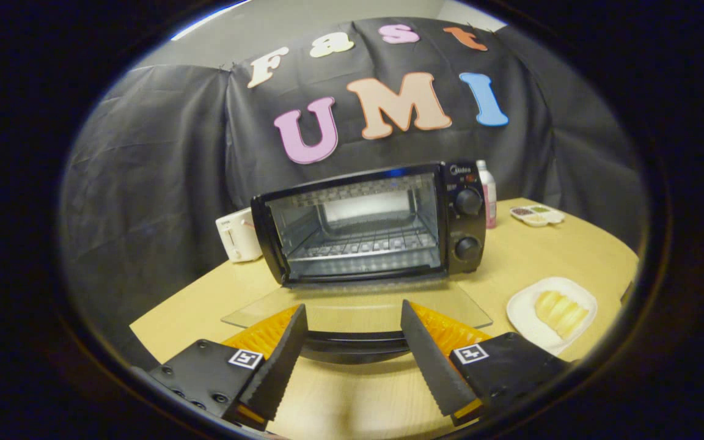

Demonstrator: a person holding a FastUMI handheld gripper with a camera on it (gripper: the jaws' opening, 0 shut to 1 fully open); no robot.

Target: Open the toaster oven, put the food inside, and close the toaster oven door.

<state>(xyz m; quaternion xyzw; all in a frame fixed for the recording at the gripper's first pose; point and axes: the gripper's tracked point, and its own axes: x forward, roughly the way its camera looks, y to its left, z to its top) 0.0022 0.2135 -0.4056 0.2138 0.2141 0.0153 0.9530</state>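
Glass toaster oven door (358,308) lies fully down, giving access to the rack; gripper (352,342) jaws gape empty astride its handle (355,342); plated food (561,313) waits alongside.

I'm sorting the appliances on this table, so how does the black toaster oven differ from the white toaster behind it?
The toaster oven is black and much larger; the white toaster is small and pale. The toaster oven's glass door lies folded down, showing its rack, just beyond the open gripper; the white toaster shows no door. The toaster oven stands in front, partly hiding the toaster. Both rest on the wooden table.
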